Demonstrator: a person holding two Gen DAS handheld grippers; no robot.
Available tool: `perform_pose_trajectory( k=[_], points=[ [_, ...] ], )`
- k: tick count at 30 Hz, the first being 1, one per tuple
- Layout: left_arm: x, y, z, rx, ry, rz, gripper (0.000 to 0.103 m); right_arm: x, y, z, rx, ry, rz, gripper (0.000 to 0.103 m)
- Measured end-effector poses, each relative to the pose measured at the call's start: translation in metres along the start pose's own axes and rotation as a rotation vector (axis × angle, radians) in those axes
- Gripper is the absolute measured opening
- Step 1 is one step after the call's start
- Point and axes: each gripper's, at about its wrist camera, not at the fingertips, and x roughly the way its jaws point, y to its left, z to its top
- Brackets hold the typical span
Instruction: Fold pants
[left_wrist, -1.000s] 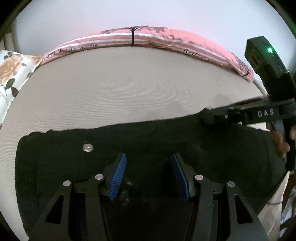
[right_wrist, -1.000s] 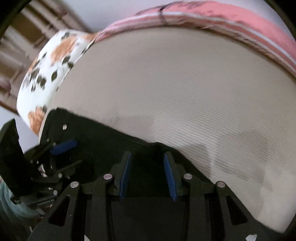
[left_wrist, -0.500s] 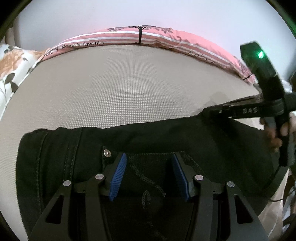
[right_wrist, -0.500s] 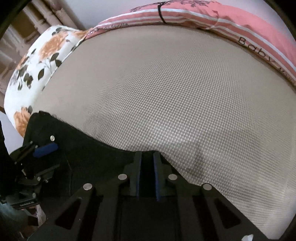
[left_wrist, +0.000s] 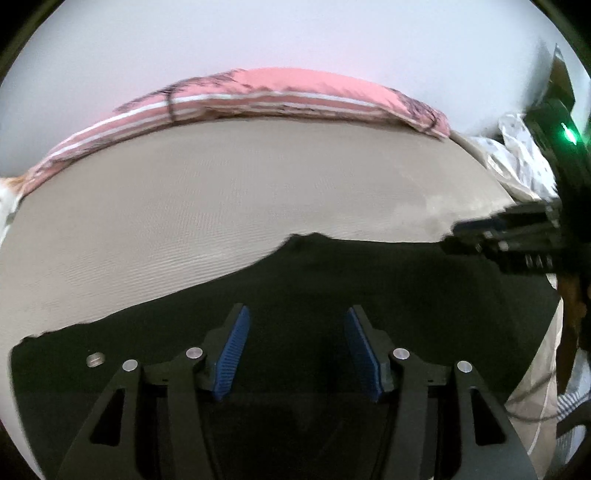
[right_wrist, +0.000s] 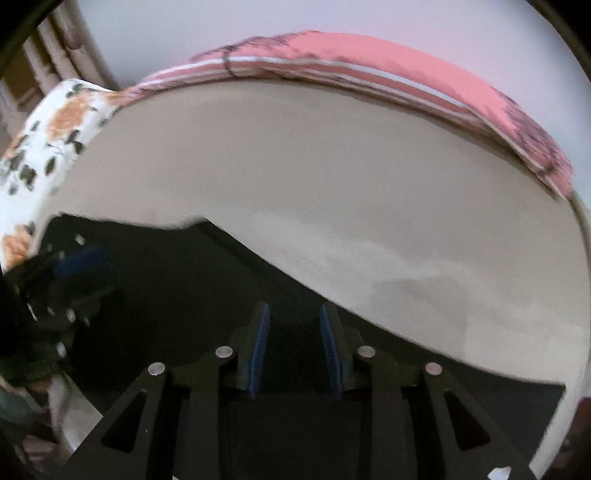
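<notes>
While the black pants (left_wrist: 332, 280) lie spread along the near edge of the beige mattress (left_wrist: 221, 192), the left gripper (left_wrist: 295, 347) hovers over them with its blue pads (left_wrist: 232, 350) wide apart, grasping nothing; the right gripper (right_wrist: 294, 347) sits above the cloth at the pants' right end, its jaws parted by a narrower gap, nothing visibly between them; a pink striped pillow (right_wrist: 369, 62) lines the far edge; a floral pillow (right_wrist: 55, 122) rests at the far left corner.
</notes>
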Motion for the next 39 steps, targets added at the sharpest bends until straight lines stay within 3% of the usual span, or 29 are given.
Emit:
perform_pose_trajectory(
  k=[6, 12, 15, 26, 34, 39],
  points=[
    [0.033, -0.013, 0.013, -0.035, 0.053, -0.053, 0.056, 0.011, -0.039, -0.026, 0.082, 0.045, -0.022, 0.027],
    [0.057, -0.020, 0.031, -0.010, 0.040, 0.008, 0.056, 0.028, -0.054, -0.026, 0.134, 0.019, -0.046, 0.027],
    [0.071, -0.013, 0.035, -0.024, 0.077, 0.028, 0.056, 0.034, -0.060, -0.017, 0.167, 0.012, -0.041, 0.030],
    [0.069, -0.018, 0.032, -0.019, 0.056, 0.066, 0.059, 0.036, -0.056, -0.017, 0.194, -0.022, -0.057, 0.032],
    [0.068, -0.022, 0.032, -0.035, 0.064, 0.100, 0.060, 0.042, -0.056, -0.011, 0.223, -0.061, -0.071, 0.041],
    [0.055, -0.026, 0.024, -0.037, 0.062, 0.141, 0.060, 0.045, -0.054, -0.007, 0.203, -0.060, -0.058, 0.055]
  ],
)
